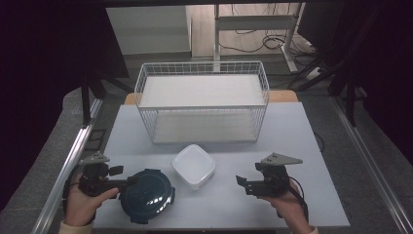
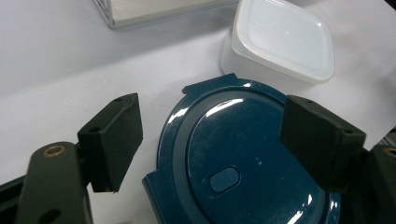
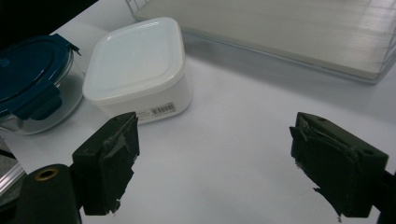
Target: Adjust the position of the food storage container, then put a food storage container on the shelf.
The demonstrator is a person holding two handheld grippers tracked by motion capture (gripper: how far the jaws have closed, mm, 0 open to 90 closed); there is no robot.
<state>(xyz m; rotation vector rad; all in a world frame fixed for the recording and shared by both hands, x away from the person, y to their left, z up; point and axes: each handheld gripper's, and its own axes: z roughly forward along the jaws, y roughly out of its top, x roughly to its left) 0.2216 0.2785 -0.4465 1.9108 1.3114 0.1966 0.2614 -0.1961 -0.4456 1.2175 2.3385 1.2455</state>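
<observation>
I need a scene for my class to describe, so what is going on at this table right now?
A person holds a gripper in each hand at a pale table. The left gripper, jaws open, hangs over the round clear container with a dark blue clip lid. The right gripper, also open, holds nothing and points toward the square white plastic lidded box. A white wire two-tier basket stands behind, nothing in it.

Dim room, table (image 1: 292,141) evenly lit, glare on blue lid (image 2: 243,163), soft focus
</observation>
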